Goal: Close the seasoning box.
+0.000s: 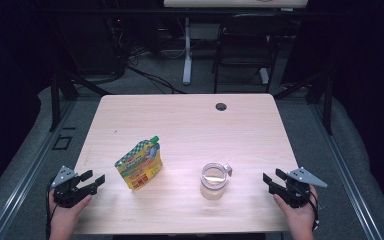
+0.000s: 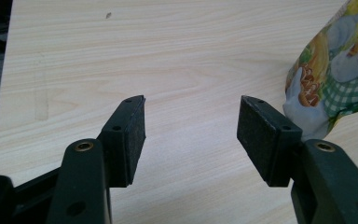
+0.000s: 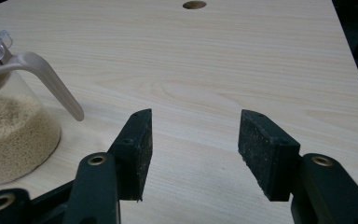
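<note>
Pouch and jar were the two things in play. A yellow, green-checked plastic spouted pouch (image 1: 139,165) with a green cap stood left of centre on the pale wooden bench (image 1: 190,120), leaning, its long axis running from its base up toward one o'clock in the high view. A clear glass jar (image 1: 213,181) with a beige lever-lidded top, part filled with tan grains, stood upright at about four o'clock from the pouch, apart from it.

The left gripper (image 1: 93,182) hovered low at the bench's left edge, at roughly eight o'clock from the pouch, its jaws released and holding nothing. In the left gripper view the pouch (image 2: 335,70) lay at two o'clock from the black pads (image 2: 129,140), just beyond the right-hand one and not between them.

The right gripper (image 1: 272,181) sat near the right edge, at three o'clock from the jar, jaws spread wide and empty. In the right gripper view the jar (image 3: 14,135) stood at nine o'clock, outside the left-hand pad (image 3: 140,149), its beige lever pointing toward the gap.

Judged by closeness, the left hand (image 1: 66,215) was the natural one for the pouch and the right hand (image 1: 298,216) for the jar; each gripper would need to swing inward so that its thing came between the jaws.
</note>
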A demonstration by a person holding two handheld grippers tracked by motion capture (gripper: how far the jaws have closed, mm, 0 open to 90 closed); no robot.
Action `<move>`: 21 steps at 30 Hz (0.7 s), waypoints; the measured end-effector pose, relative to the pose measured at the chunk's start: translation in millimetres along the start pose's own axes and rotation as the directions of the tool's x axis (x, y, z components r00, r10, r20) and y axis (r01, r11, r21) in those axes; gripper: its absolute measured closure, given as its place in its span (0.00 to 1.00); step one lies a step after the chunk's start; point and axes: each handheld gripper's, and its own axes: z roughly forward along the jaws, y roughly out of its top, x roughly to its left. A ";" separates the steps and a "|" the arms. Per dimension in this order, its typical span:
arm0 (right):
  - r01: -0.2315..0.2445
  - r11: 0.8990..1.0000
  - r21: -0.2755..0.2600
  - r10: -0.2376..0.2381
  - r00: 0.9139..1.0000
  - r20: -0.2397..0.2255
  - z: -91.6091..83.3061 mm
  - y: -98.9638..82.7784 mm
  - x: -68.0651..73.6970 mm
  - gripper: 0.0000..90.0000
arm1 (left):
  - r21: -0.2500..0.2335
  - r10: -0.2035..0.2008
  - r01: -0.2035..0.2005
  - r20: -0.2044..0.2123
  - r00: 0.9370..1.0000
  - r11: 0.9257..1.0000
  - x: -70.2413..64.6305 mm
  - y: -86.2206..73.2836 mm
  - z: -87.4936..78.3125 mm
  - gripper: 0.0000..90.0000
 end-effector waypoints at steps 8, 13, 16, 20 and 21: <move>0.004 1.000 0.011 -0.004 1.000 -0.026 5.3 0.0 2.2 0.49 | 0.012 0.019 -0.019 -0.004 1.000 1.000 -3.1 -0.5 4.4 0.47; 0.027 1.000 0.006 -0.027 0.999 -0.020 5.1 1.2 4.0 0.46 | 0.012 0.015 -0.014 -0.018 1.000 1.000 -2.5 -0.8 4.7 0.47; 0.016 1.000 -0.001 -0.016 1.000 -0.016 5.1 1.3 2.4 0.43 | 0.009 0.008 -0.008 -0.018 1.000 1.000 -1.7 -1.3 5.0 0.47; -0.015 1.000 -0.010 0.015 1.000 -0.025 6.0 0.9 -0.7 0.41 | -0.014 0.009 -0.010 -0.036 0.999 1.000 0.5 -1.7 3.8 0.45; -0.014 1.000 -0.011 0.014 1.000 -0.020 5.3 1.3 -1.3 0.41 | -0.010 0.017 -0.018 -0.049 0.999 1.000 1.2 -1.8 3.4 0.44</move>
